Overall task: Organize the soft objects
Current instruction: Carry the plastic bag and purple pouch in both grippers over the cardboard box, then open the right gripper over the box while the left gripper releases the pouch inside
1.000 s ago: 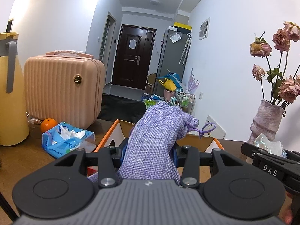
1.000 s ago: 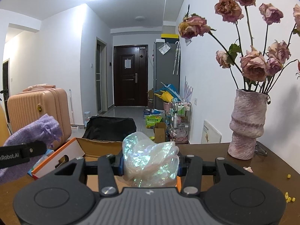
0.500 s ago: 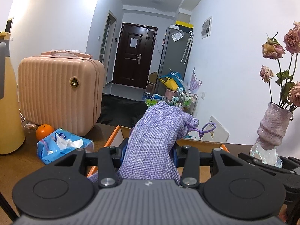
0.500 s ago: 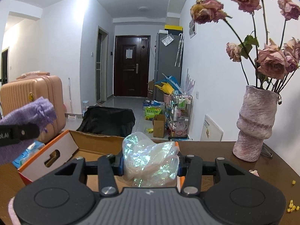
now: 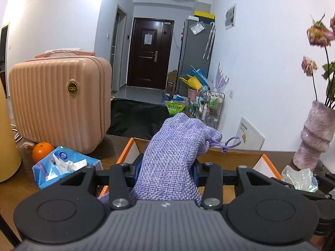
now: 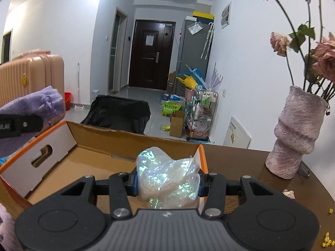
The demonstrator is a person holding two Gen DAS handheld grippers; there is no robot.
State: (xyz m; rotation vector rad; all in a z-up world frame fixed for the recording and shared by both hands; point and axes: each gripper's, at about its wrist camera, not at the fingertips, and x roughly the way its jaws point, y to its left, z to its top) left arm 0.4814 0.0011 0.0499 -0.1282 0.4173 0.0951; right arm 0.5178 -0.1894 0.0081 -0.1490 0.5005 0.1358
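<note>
1. Left gripper point(image 5: 167, 171) jaws are clamping a purple drawstring pouch point(image 5: 178, 156), held above the near edge of the open cardboard box point(image 6: 134, 140).
2. Right gripper point(image 6: 167, 185) jaws are pinching an iridescent plastic bag point(image 6: 167, 175), apparently over the box's right end.
3. A vase point(image 6: 297, 133) is standing right of the box.
</note>
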